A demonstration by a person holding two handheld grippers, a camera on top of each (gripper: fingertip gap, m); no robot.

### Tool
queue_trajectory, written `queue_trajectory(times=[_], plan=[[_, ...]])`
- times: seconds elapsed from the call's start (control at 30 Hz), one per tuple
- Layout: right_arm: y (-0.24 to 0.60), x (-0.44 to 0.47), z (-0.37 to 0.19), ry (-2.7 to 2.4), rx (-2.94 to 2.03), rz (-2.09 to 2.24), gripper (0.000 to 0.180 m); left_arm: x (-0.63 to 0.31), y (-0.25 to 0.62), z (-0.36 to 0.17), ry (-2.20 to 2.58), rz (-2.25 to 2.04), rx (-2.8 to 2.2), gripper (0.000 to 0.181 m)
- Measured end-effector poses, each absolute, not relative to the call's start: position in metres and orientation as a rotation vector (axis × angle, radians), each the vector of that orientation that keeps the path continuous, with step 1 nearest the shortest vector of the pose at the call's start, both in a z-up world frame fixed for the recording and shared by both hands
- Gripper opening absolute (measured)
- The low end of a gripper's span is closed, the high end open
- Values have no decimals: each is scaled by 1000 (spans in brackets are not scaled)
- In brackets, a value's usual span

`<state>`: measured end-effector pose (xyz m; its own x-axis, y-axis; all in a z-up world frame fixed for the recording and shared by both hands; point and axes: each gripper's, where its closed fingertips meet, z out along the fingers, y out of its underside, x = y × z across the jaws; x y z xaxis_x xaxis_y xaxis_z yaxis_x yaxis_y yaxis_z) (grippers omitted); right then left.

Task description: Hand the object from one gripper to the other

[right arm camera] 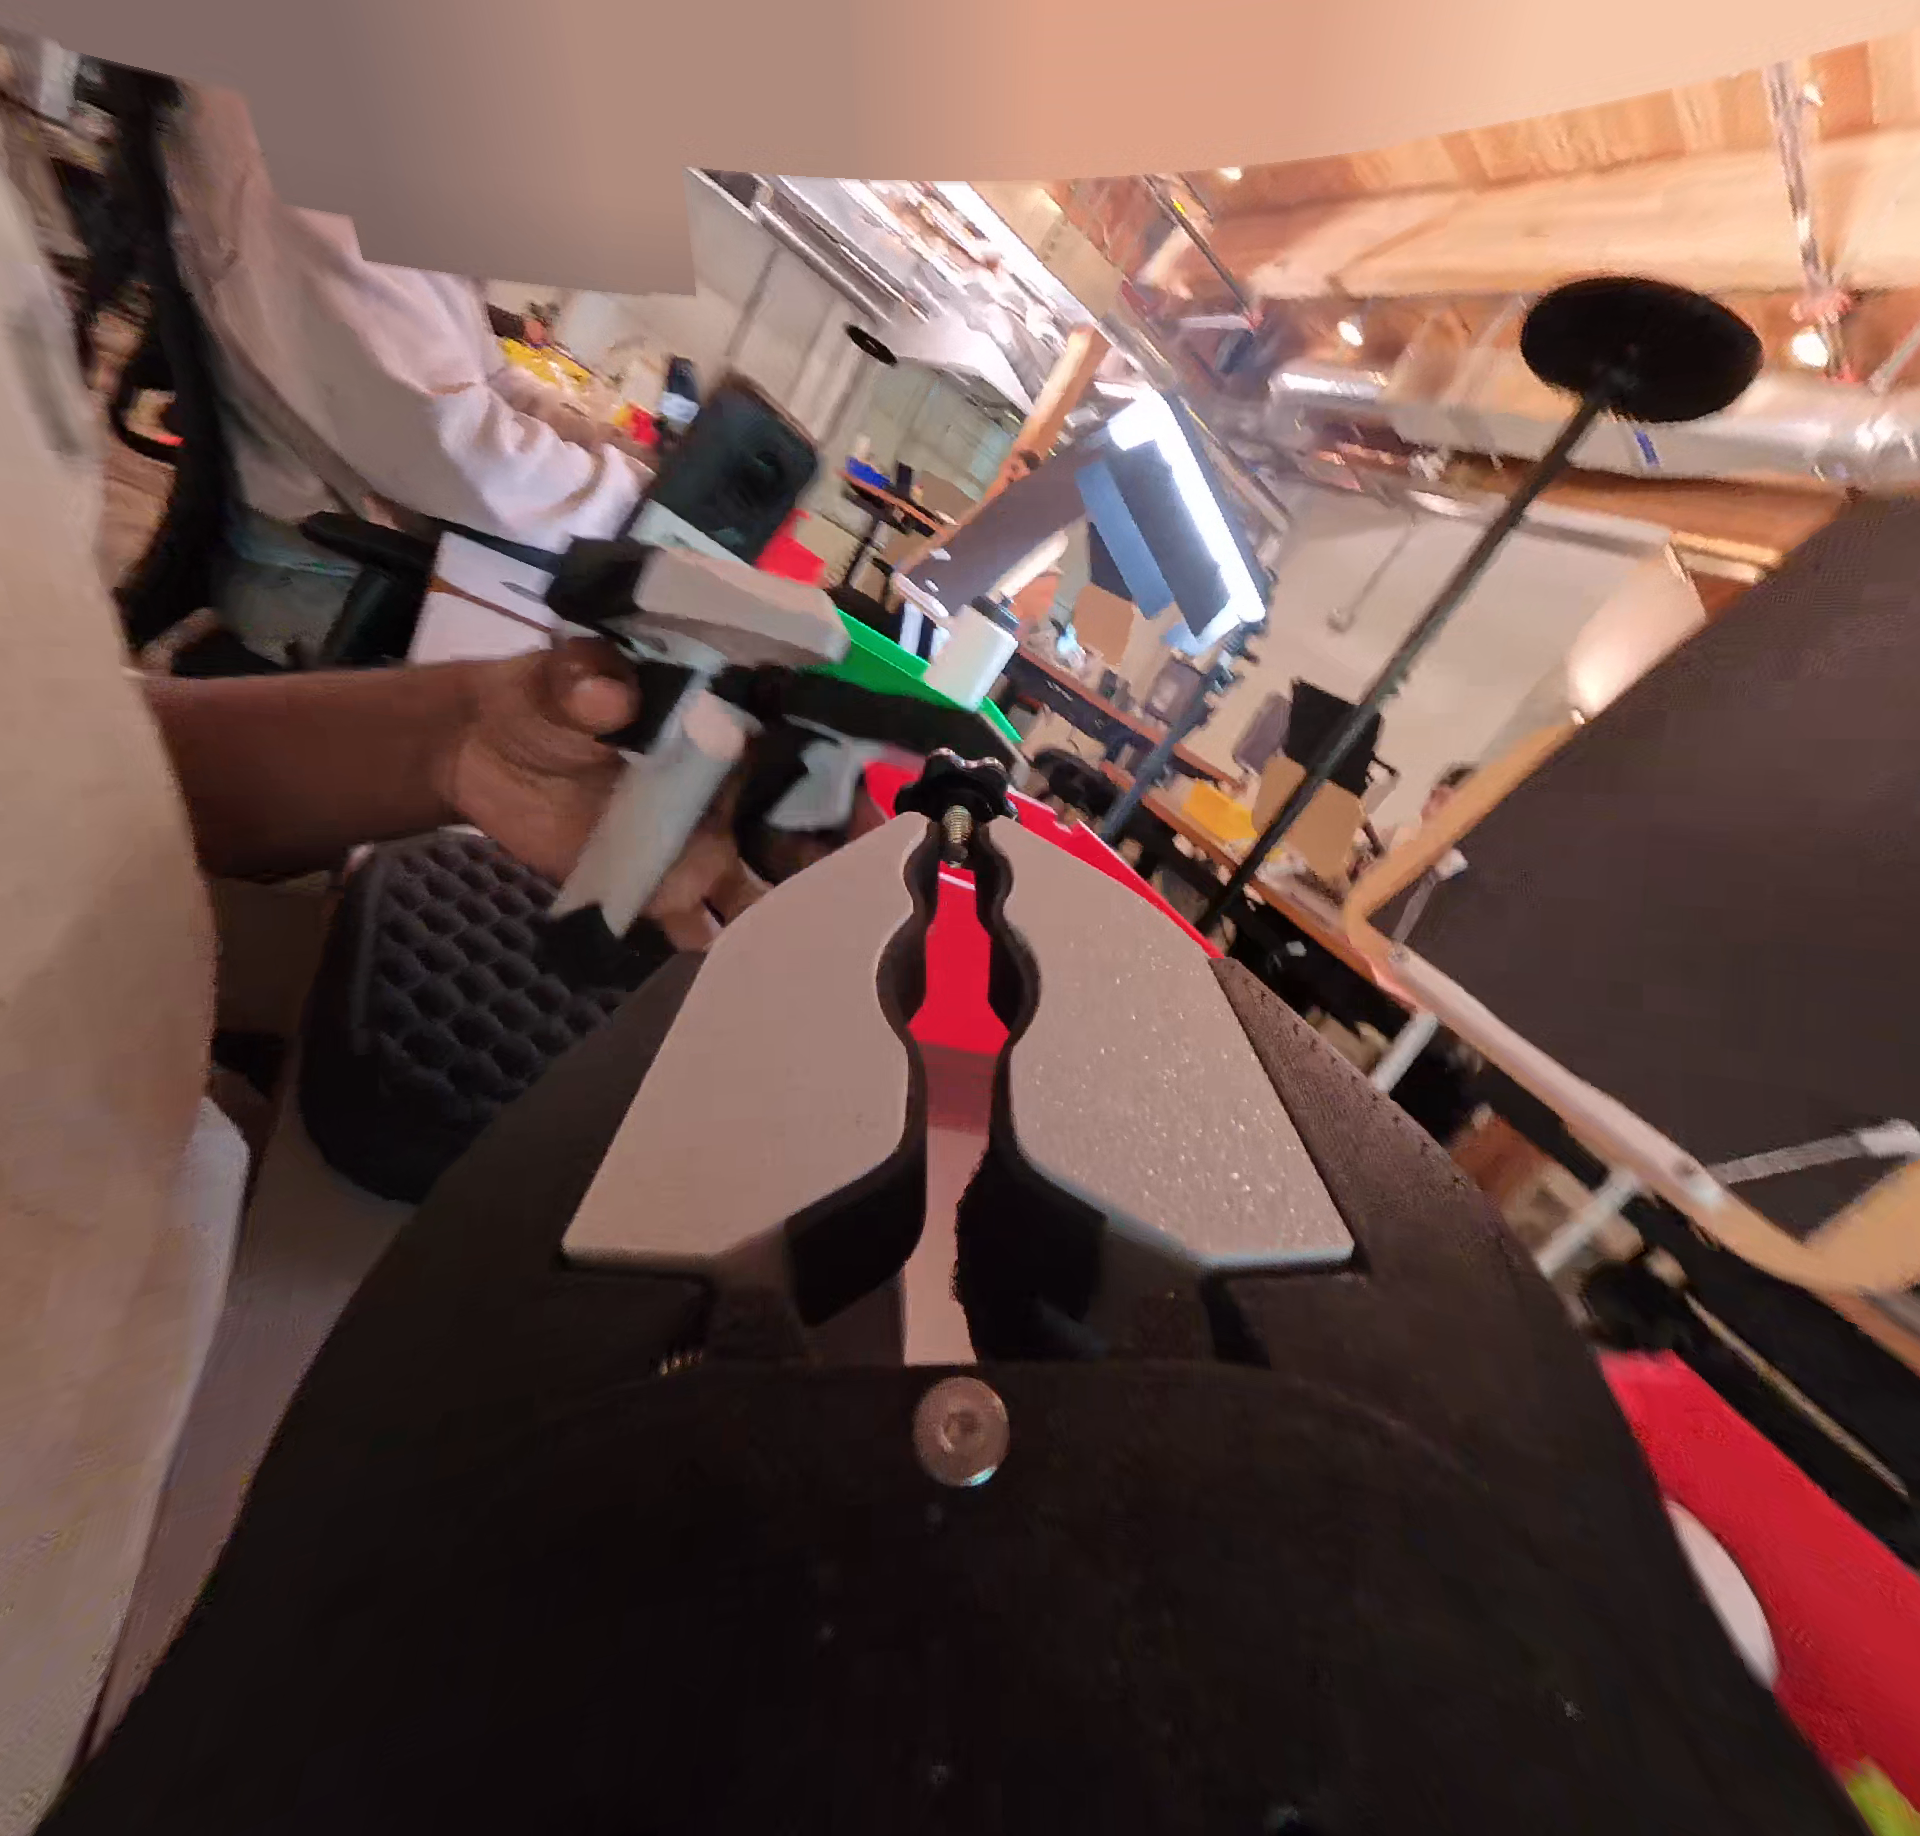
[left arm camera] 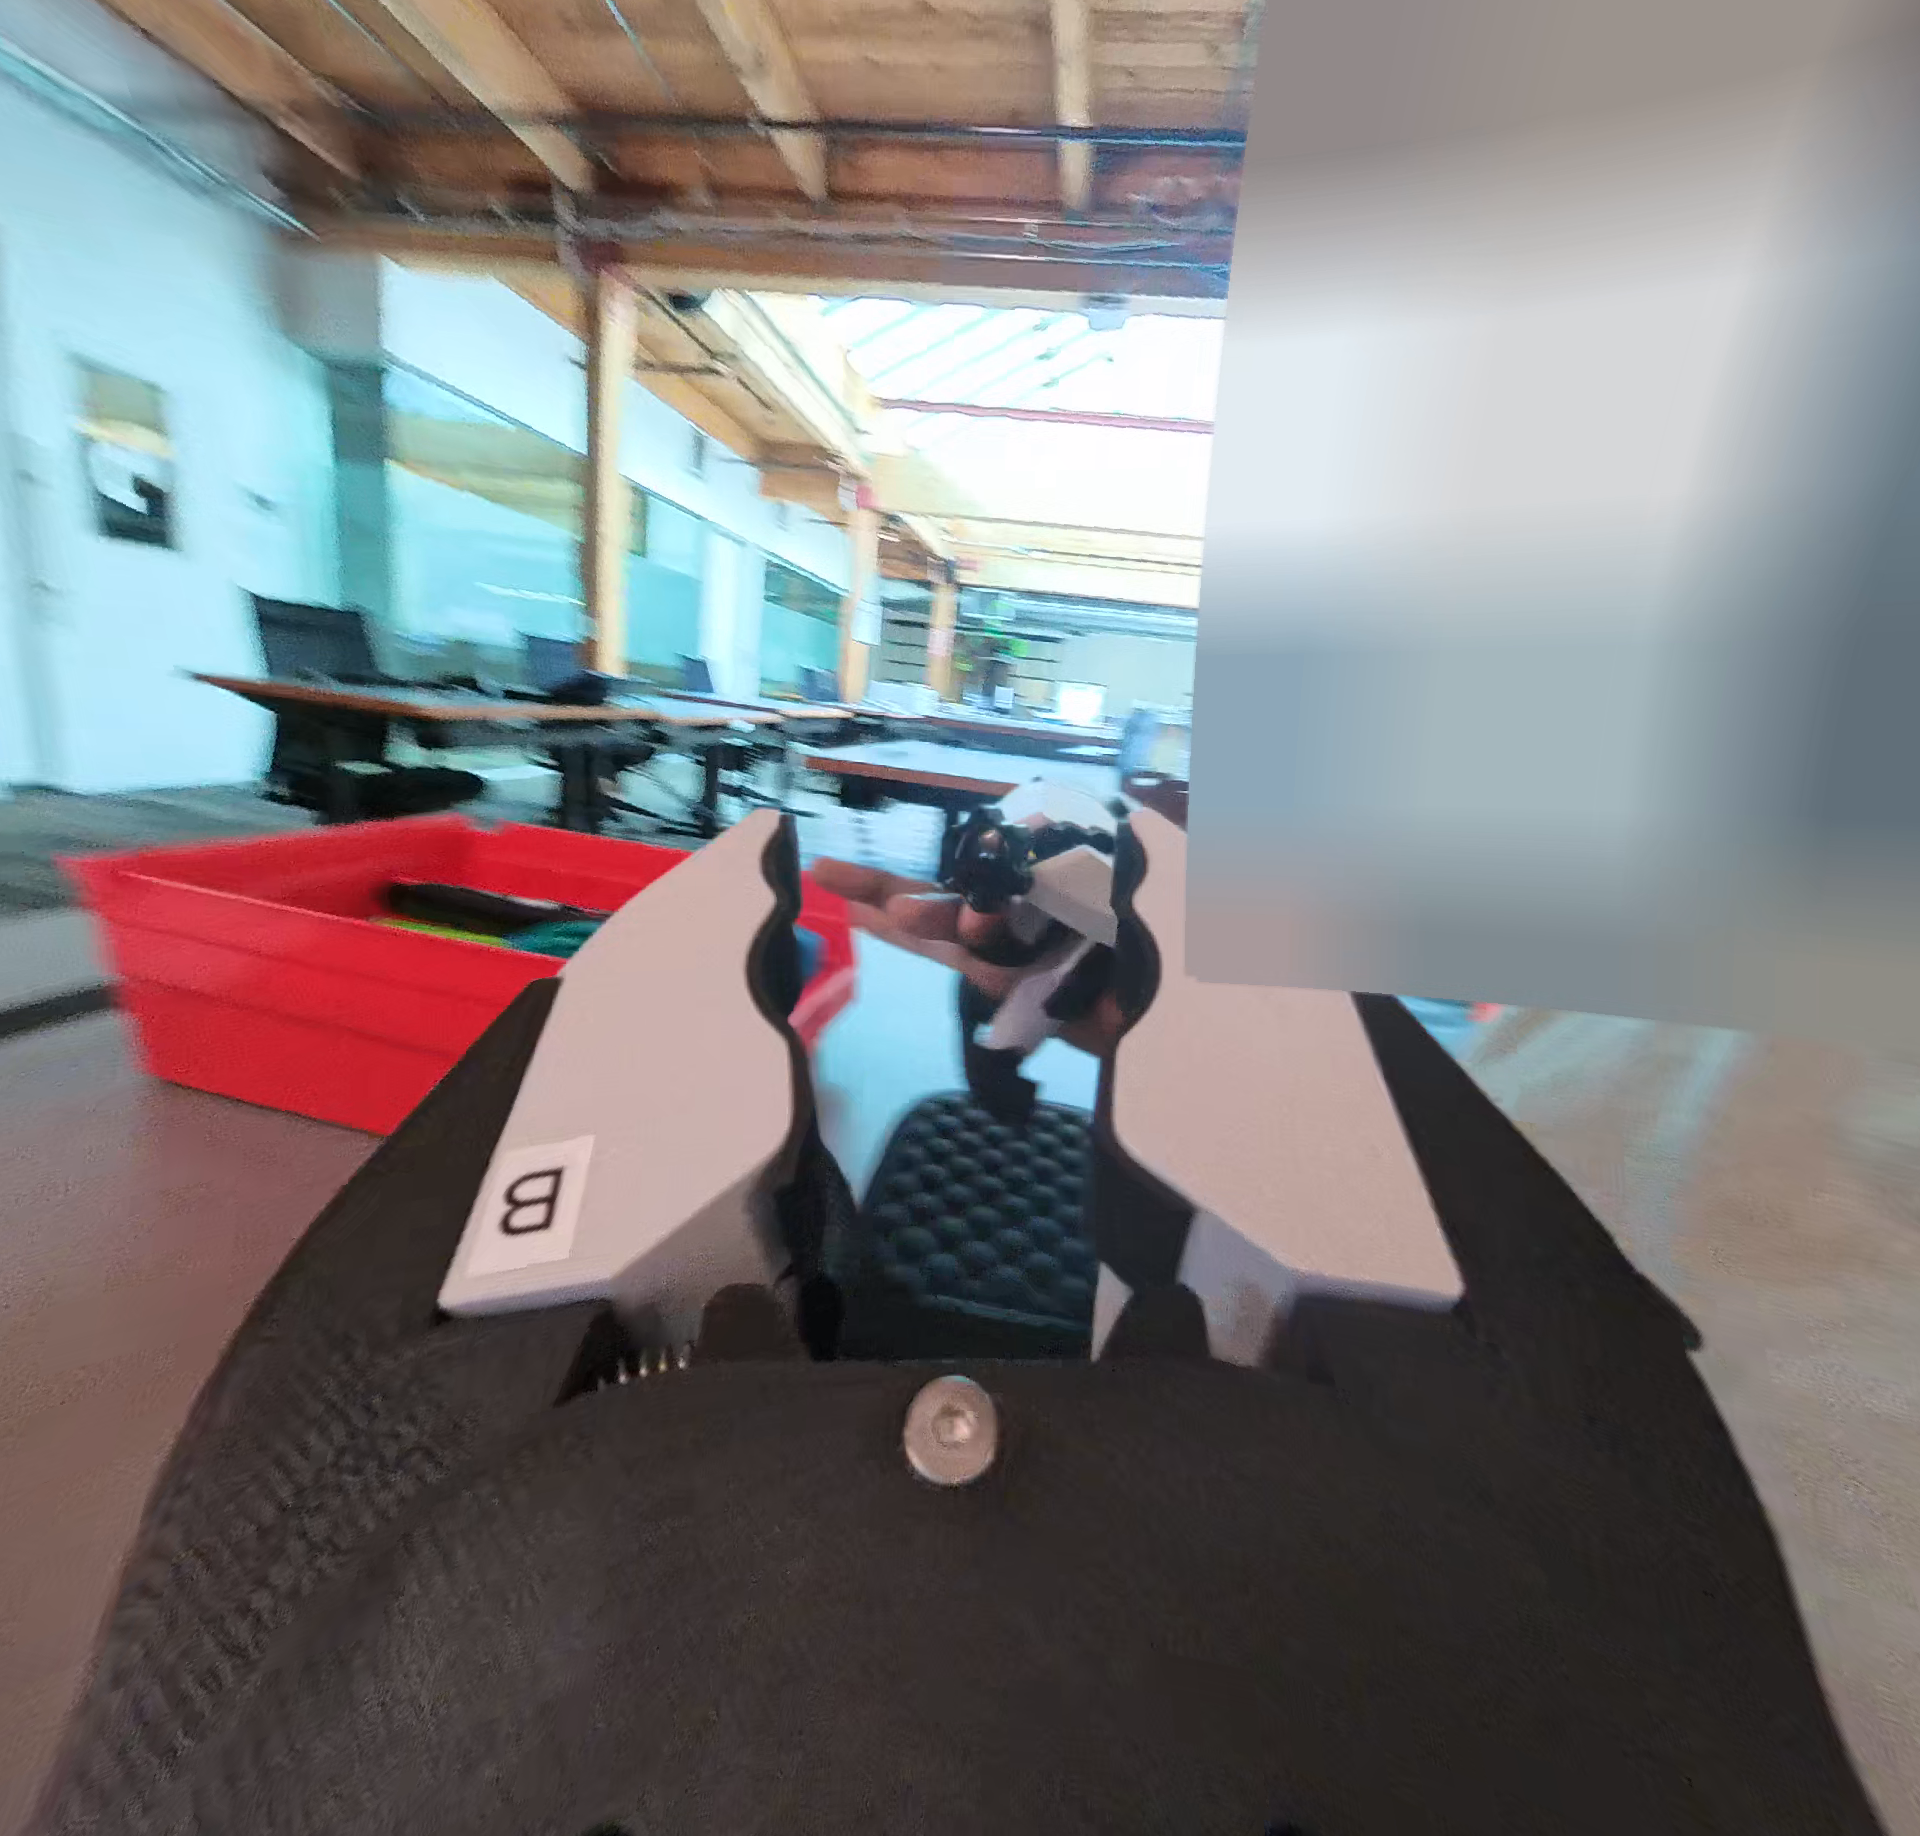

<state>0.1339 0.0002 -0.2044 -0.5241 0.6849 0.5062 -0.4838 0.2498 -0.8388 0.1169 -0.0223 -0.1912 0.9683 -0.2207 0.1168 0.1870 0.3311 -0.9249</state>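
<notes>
Red bin [left arm camera: 312, 976] taken as the landmark here, sitting on the surface [left arm camera: 156, 1215] over on the left of the left wrist view. To the right of the bin, the left tool [left arm camera: 951, 851] is seen with its fingers spread wide apart and nothing between them. Further right of the bin and beyond those tips, the right tool [left arm camera: 997, 867] can be made out, facing back, held up by a hand [left arm camera: 914, 913].

In the right wrist view, the left tool [right arm camera: 790, 747] shows up on the left side, gripped by a hand [right arm camera: 530, 747], above and to the left of the same red bin [right arm camera: 956, 976]. Right in the middle, in front of the bin, the right tool [right arm camera: 954, 830] is pinched almost together on the threaded stem of a small black knob screw [right arm camera: 954, 784], so that's where the object is: at the very tips, held up off the surface.

What could go wrong, as a guess: the screw is only caught by its thin stem at the extreme tips, so it could be twisted or popped out if it gets bumped by the incoming tool. Both views are blurry, so things look to be in motion, and a misaligned closing could be made on the knob's lobes instead of something solid. If the right side is released too early, the screw would likely be dropped toward the bin.
</notes>
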Motion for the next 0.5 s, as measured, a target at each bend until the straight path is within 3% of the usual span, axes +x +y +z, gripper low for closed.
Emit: queue_trajectory(times=[0.23, 0.5], plan=[[126, 93, -216, -1534, -673, 996, 6, 82, -53, -169, -48, 27, -1191, 73], [232, 69, -246, -1620, -1098, 764, 6, 56, -87, -146, -135, 138, -1083, 73]])
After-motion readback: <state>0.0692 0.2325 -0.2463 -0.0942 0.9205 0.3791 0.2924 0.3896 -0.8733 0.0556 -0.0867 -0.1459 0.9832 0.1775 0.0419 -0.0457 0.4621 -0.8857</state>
